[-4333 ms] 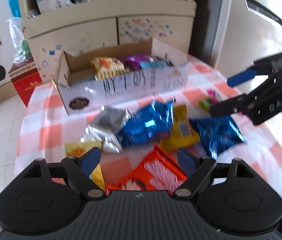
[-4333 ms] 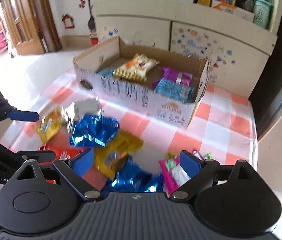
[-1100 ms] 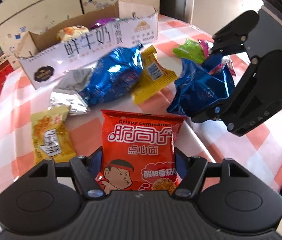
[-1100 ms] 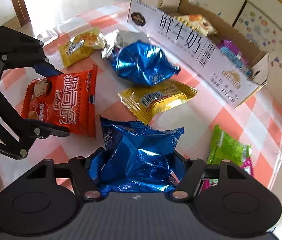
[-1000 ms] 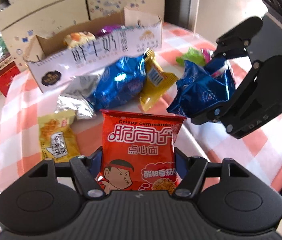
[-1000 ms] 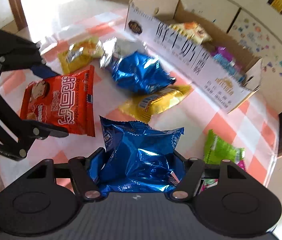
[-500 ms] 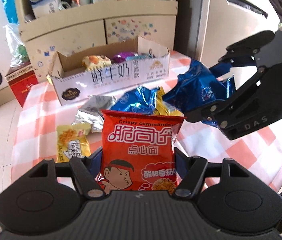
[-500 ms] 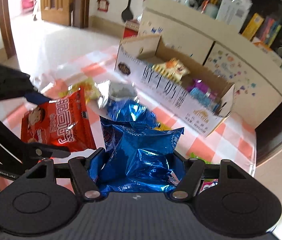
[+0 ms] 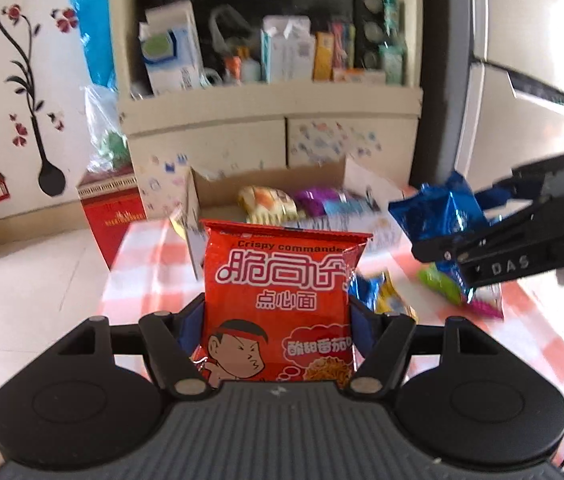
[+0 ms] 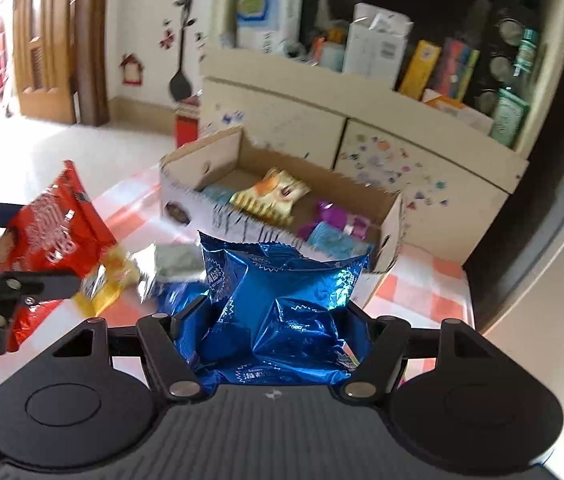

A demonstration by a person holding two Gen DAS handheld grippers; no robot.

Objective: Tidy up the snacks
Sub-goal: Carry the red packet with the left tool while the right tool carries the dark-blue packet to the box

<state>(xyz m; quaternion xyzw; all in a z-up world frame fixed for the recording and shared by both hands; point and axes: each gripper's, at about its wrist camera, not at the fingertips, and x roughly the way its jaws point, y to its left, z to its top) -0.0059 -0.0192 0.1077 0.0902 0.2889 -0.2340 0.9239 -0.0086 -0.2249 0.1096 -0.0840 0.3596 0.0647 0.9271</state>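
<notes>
The red snack packet [image 9: 278,304] hides the cardboard box's [image 9: 202,216] blurred front wall; shelf labels are unreadable.

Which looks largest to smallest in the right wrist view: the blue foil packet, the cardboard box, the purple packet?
1. blue foil packet, though it sits right at the camera, which inflates it.
2. cardboard box, probably bigger in reality.
3. purple packet, plainly smallest.

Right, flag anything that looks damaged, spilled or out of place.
Nothing spilled or torn. The blue foil packet in the right gripper is crumpled by the squeeze; loose snacks lie on the table outside the cardboard box.
</notes>
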